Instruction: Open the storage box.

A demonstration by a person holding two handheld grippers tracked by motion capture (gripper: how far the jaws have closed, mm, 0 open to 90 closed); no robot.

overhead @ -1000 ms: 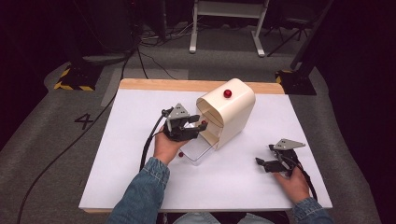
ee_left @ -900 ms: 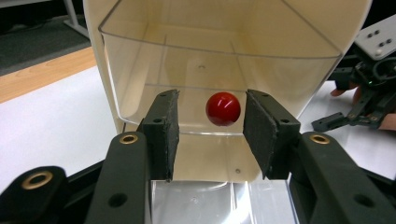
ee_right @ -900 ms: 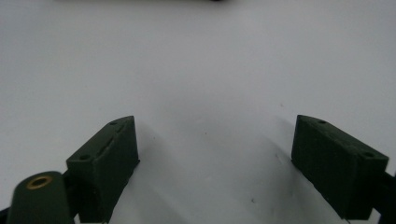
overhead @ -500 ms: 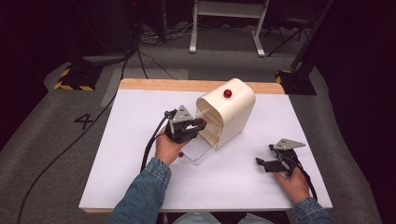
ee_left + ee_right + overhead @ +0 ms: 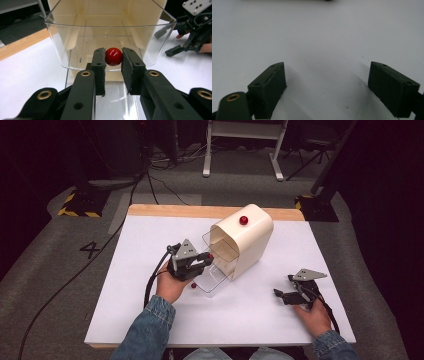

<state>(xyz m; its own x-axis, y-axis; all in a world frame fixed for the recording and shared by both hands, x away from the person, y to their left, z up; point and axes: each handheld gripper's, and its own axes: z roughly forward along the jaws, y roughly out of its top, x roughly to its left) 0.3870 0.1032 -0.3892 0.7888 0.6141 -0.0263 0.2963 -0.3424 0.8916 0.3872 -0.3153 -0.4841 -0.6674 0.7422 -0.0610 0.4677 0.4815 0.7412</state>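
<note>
Left hand (image 5: pixel 172 285) reaching forward from a denim sleeve (image 5: pixel 147 330), left gripper (image 5: pixel 113 58) levelled at the clear tray (image 5: pixel 75 40) projecting from the cream dispenser (image 5: pixel 250 242). Jaws clamped on a red ball (image 5: pixel 113 56), held right at the tray's front rim. 2 more red balls: 1 on the dispenser's top (image 5: pixel 243 220), 1 on the white table (image 5: pixel 150 245) beside the left hand (image 5: pixel 193 285). Right hand (image 5: pixel 312 315) resting near the table's front right, right gripper (image 5: pixel 327 85) tilted down at bare table, jaws spread wide, gripping nothing.

A ball (image 5: pixel 113 56) sits between the left gripper (image 5: pixel 202 261) jaws, a drawer (image 5: pixel 110 37) just ahead, a second ball (image 5: pixel 193 285) below; the right gripper (image 5: pixel 282 296) lies well apart.
</note>
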